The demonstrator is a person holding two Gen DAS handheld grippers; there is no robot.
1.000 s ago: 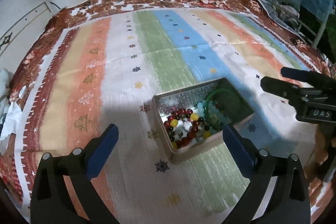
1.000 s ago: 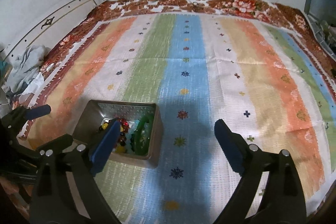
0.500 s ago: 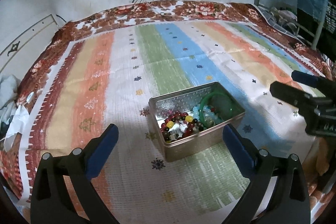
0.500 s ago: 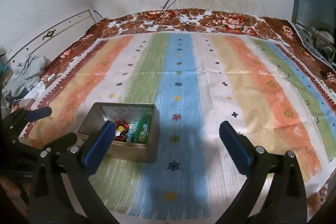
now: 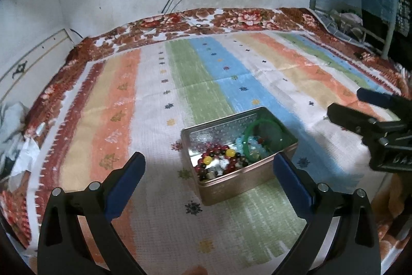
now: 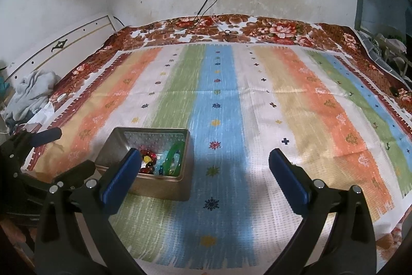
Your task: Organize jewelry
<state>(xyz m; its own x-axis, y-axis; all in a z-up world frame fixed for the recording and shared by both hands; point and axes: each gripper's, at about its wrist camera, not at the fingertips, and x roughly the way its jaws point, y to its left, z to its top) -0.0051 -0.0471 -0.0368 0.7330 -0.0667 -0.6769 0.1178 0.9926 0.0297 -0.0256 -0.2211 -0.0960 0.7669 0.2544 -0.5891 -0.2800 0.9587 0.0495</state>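
Looking across the striped cloth point(image 6: 224, 84) first, I see nothing loose on it; it lies flat over a floral blanket point(image 6: 257, 27) whose border frames it, so every piece I can find sits in the metal tin point(image 5: 239, 182) near the front edge. The tin stands on the green and white stripes, lid off, with jewellery heaped toward one end.

My left gripper point(image 5: 208, 169) hangs just short of the tin, jaws spread wide and holding nothing. The right gripper point(image 6: 206, 164) is likewise spread wide and empty, hovering over the blue stripe beside the tin.

My worry is the tin itself: it looks light, and on soft cloth a finger catching its rim could tip or skid it and scatter beads. The cloth could also ruck under a sideways shove. The pieces overlap, so closing on one strand may drag a neighbour out with it.

The left view looks down into the tin and shows the green bangle point(image 5: 262, 130) leaning against the far wall, the red bead bracelet point(image 5: 219, 159) with yellow beads nearest me, and pale blue beads point(image 5: 247, 143) between them. The right view has its own left finger across the tin's mouth, hiding much of that, but it alone shows the tin's outer side wall and the wide bare cloth to the right.
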